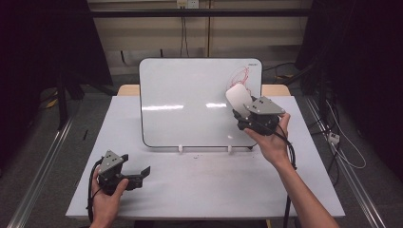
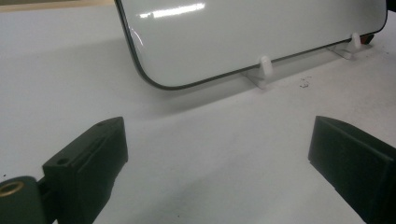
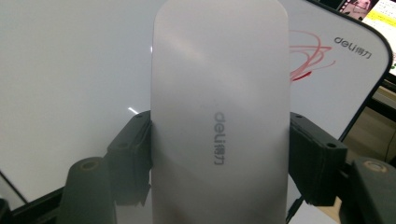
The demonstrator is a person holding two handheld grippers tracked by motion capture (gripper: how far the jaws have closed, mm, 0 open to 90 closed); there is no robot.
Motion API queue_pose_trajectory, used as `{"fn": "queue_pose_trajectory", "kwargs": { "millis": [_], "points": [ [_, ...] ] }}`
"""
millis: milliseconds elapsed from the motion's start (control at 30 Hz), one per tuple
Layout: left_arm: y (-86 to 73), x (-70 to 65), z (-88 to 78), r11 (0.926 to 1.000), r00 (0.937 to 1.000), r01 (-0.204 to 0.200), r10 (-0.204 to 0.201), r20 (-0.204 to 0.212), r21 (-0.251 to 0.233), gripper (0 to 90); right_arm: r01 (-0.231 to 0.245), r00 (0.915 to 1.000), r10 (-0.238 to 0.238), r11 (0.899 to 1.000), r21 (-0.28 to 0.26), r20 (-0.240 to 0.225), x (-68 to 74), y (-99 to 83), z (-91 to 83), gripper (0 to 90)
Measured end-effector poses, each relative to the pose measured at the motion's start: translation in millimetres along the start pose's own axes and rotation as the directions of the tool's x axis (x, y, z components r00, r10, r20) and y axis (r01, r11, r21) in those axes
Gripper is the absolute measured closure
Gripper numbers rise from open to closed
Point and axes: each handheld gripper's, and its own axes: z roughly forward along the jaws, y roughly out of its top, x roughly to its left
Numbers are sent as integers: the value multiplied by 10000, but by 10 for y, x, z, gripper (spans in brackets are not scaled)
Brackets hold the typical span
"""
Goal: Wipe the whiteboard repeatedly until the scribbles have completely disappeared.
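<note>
The pale grey, rounded-oblong plastic whiteboard eraser (image 3: 219, 116) is up against the upper right part of the white, black-rimmed whiteboard (image 1: 190, 102), just below and left of the red marker scribble (image 1: 241, 76) near the board's top right corner. In the right gripper view the eraser's smooth back, printed with a grey brand mark, faces the camera, and both black jaws press on its long sides. So the right gripper (image 1: 239, 112) is clamped on the eraser, held by the person's right hand (image 1: 271, 142), whose forearm reaches in from the lower right. The scribble lies up and to the right of the eraser, beside the printed logo on the board. The board stands tilted back on two small white plastic feet (image 1: 181, 149) at its lower edge, on the flat white table (image 1: 214, 185). The left gripper (image 1: 140, 174) sits low over the table's near left area, well apart from the board, in the person's left hand (image 1: 107, 197). Its jaws stand wide apart with nothing between them; bare tabletop shows in the gap in the left gripper view. A black cable (image 1: 90, 190) trails from it toward the table's near edge.
</note>
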Motion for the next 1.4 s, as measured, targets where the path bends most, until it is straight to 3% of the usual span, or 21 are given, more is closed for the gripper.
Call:
{"fn": "queue_pose_trajectory", "kwargs": {
  "millis": [500,833,1400],
  "points": [
    [3,6,-6,10000,10000,40,-40,77,-47,47,326,9984,-344,9986,413,454,-166,109,234,312],
    [-1,17,-14,10000,10000,37,-37,33,-15,47,248,9966,-309,9965,802,767,-261,121,378,312],
    [-3,19,-14,10000,10000,59,-59,46,3,47,427,9941,-552,9905,1310,931,-247,135,522,313]
  ]
}}
